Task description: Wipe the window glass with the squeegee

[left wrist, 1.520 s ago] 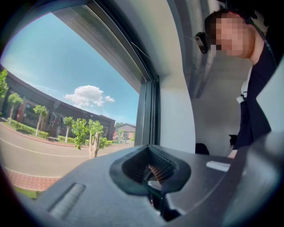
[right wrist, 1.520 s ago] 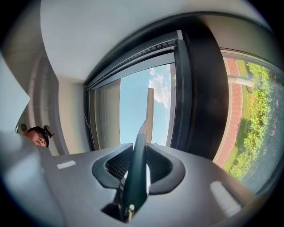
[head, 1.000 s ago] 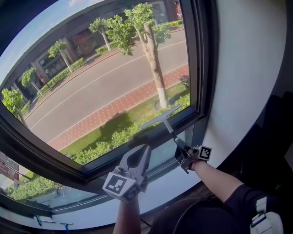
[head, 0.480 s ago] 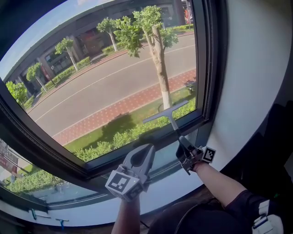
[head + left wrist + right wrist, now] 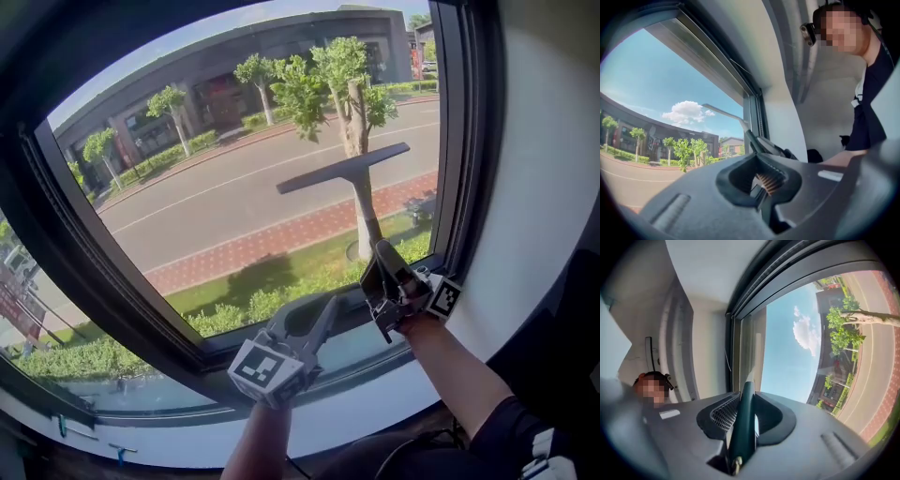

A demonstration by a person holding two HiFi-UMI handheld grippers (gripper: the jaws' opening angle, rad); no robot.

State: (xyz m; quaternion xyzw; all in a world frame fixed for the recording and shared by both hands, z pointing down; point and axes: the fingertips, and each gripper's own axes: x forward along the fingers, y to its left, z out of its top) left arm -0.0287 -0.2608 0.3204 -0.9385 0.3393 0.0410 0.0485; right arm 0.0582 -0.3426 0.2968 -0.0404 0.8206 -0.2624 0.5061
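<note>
Dark window frame (image 5: 453, 141) and white wall (image 5: 544, 141) just right. Squeegee (image 5: 345, 171) raised before window glass (image 5: 216, 197), handle pinched in right gripper (image 5: 382, 267); left gripper (image 5: 322, 307) pressed together, lower left.

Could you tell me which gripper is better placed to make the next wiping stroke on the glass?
The right. The right gripper is shut on the squeegee handle, and its blade is already up at the window glass. The left gripper hangs lower, jaws together, holding nothing.
</note>
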